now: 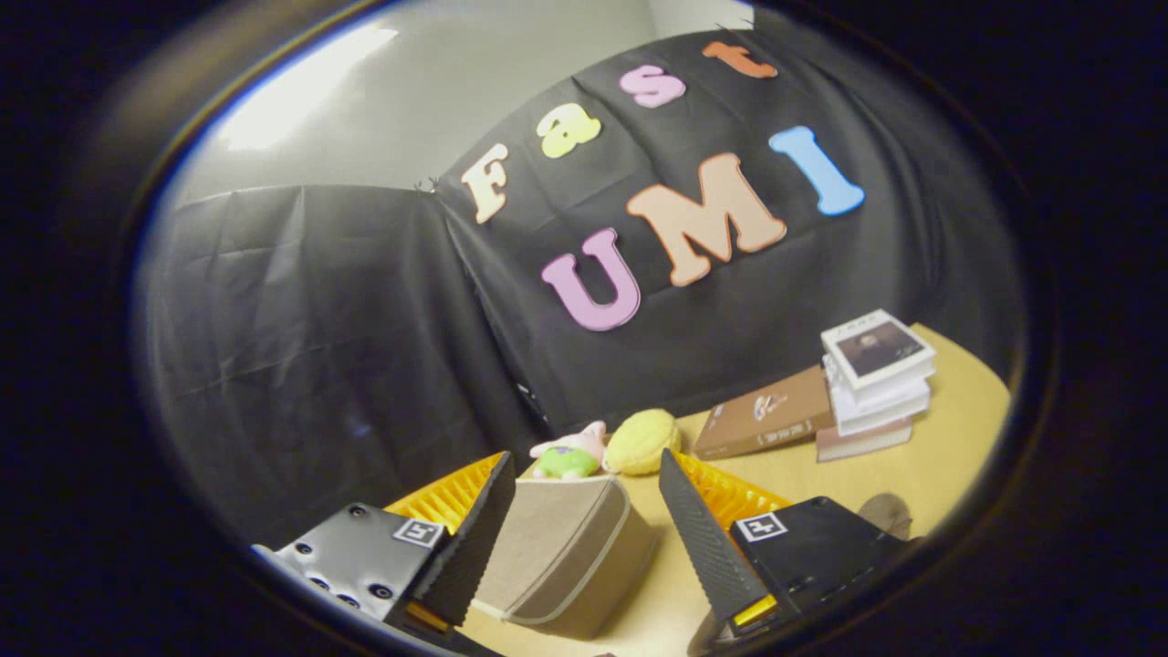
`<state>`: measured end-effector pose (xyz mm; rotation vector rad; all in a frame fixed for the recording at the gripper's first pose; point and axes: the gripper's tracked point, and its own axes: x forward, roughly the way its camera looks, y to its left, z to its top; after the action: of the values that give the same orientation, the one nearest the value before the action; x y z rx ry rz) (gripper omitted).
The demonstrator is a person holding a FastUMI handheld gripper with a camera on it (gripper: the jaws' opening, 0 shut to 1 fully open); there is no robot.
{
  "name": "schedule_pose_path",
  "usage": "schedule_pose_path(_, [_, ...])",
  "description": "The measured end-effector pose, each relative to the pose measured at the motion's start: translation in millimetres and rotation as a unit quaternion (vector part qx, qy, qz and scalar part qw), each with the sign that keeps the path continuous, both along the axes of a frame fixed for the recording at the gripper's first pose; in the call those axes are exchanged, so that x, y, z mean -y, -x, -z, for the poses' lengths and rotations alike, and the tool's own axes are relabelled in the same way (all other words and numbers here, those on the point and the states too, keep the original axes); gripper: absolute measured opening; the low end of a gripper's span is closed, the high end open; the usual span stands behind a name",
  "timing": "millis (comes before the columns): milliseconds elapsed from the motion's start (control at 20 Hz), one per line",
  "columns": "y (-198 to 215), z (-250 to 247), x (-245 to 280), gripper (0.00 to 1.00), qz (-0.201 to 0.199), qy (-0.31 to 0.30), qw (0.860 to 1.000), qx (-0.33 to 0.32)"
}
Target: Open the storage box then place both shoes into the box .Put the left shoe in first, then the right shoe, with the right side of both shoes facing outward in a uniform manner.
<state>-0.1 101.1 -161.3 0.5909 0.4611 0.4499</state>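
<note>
The storage box (566, 557), tan with its lid closed, is seen on the yellow table (949, 456), between and just below the fingertips; its near edge is cut off behind one finger. The gripper (584, 497) is held spread wide, nothing being gripped or touched. Two plush toys (602, 447) and stacked books (867, 383) lie beyond.

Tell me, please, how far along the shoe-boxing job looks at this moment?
Nothing looks done yet. The beige storage box sits closed on the table, no shoe in it. In hand: the gripper, fingers open, empty, straddles the box, apparently approaching the lid. Left: open the box, then put in the left shoe, then the right.
</note>
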Motion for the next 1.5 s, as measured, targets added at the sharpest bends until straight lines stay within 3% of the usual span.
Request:
schedule_pose_path(300, [22.6, 45.8, -33.2, 1.0, -0.053, -0.101, 0.988, -0.101])
schedule_pose_path(800, [49.0, 98.2, -73.2, 0.99, -0.09, -0.242, 0.938, -0.232])
schedule_pose_path(1150, [58.1, 123.3, -94.1, 1.0, -0.094, -0.302, 0.905, -0.285])
schedule_pose_path(1400, [61.3, 139.8, -99.8, 1.0, -0.09, -0.306, 0.897, -0.307])
schedule_pose_path(1500, [65.6, 138.2, -107.1, 1.0, -0.099, -0.328, 0.884, -0.318])
